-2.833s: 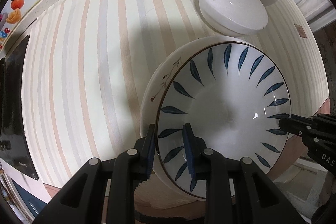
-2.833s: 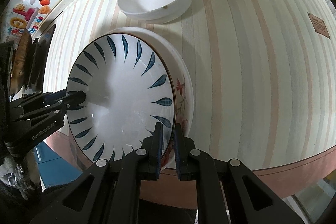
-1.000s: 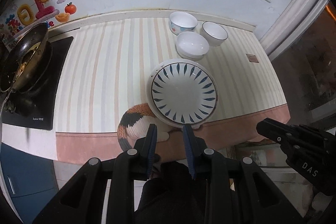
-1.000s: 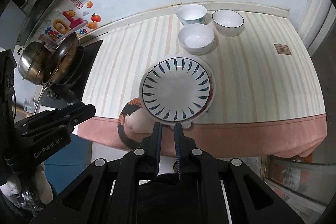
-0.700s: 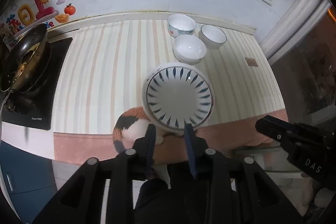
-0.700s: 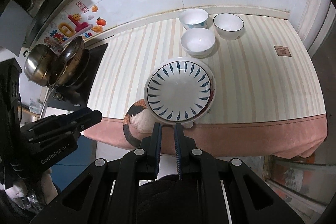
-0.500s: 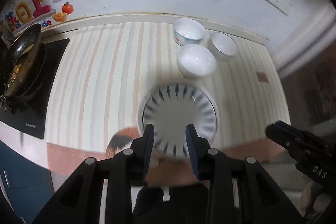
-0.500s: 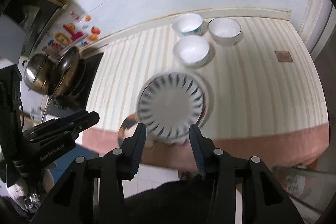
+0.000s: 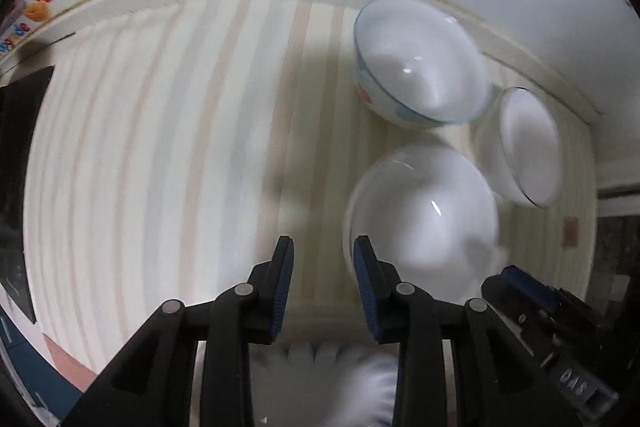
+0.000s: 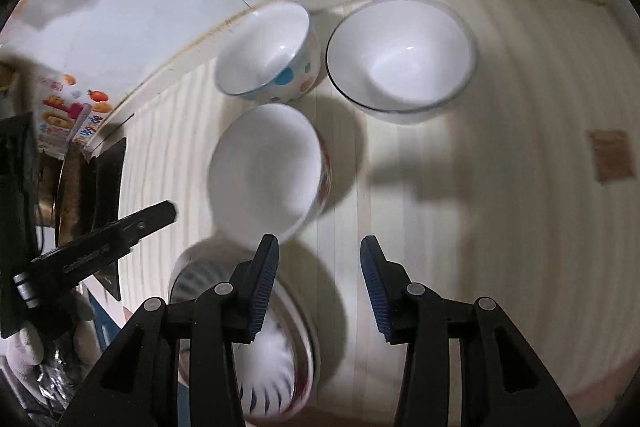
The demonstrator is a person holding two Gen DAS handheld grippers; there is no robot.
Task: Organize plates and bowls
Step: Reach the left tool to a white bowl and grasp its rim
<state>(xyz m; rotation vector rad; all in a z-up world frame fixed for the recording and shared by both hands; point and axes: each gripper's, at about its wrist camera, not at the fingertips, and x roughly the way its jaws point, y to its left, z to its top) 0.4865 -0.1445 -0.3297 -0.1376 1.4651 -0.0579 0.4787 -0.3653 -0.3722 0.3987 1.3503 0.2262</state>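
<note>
White glazed ceramic bowl at 12 o'clock is best straddled at its rim by both released, empty grippers, lowered slowly.

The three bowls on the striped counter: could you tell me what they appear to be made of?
Spotted bowl, dark-rimmed bowl and plain white bowl all look like glazed ceramic, perhaps porcelain: smooth white insides, small sharp highlights.
</note>
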